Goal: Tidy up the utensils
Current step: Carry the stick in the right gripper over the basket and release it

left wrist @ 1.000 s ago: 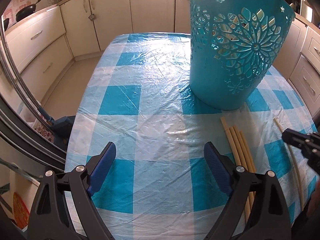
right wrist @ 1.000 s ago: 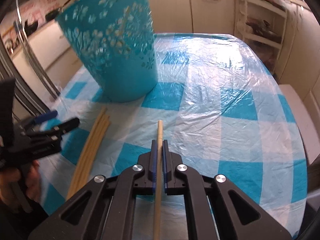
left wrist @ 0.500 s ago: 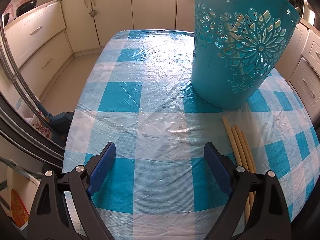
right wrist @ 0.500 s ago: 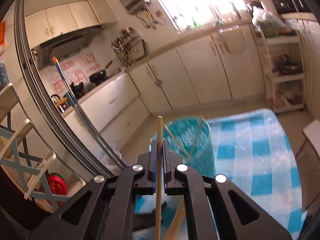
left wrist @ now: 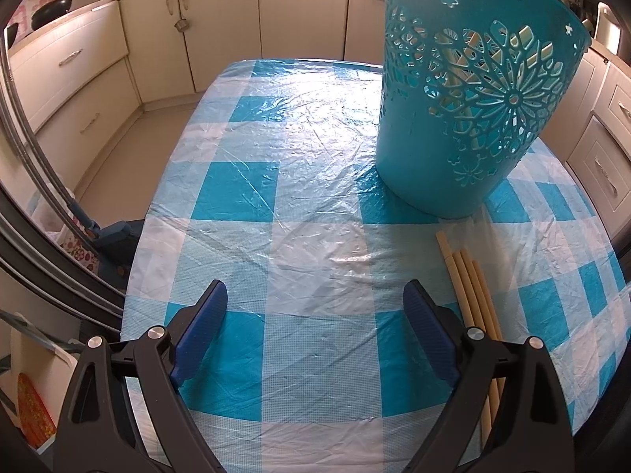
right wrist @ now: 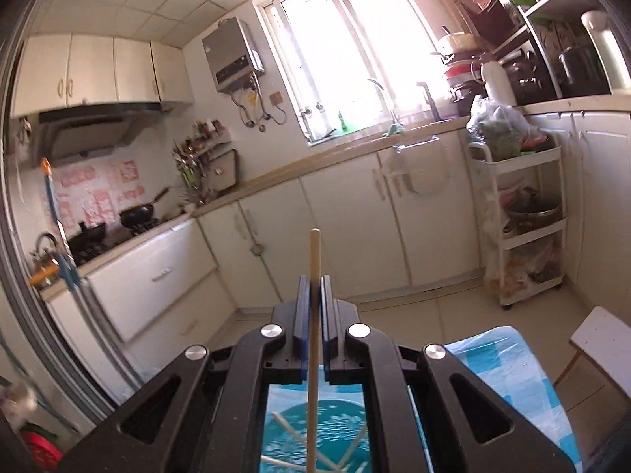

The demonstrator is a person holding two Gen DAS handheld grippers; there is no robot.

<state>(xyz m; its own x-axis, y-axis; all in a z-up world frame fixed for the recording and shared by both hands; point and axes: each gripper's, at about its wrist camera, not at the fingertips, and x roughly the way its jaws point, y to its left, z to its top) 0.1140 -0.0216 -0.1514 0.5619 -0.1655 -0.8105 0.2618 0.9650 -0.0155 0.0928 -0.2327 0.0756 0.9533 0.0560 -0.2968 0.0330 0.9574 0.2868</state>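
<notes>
A teal cut-out basket (left wrist: 469,110) stands on the blue checked tablecloth (left wrist: 307,181), with pale sticks showing through its holes. Several wooden chopsticks (left wrist: 471,295) lie side by side in front of it, just right of my left gripper (left wrist: 315,311), which hangs open and empty over the cloth. High above the table, my right gripper (right wrist: 314,287) is shut on one chopstick (right wrist: 314,260) that stands between its blue pads. Below it, the basket's mouth (right wrist: 335,425) shows through the gripper frame with sticks inside.
Cream kitchen cabinets (left wrist: 221,27) ring the table, and the floor (left wrist: 114,149) lies to its left. In the right wrist view a white shelf trolley (right wrist: 524,220) stands at the right and a white stool (right wrist: 603,343) beside the table.
My right gripper has risen from the table with its chopstick and tilted up, so it now faces the kitchen wall above the basket. It has left the left wrist view. The left gripper stayed put.
</notes>
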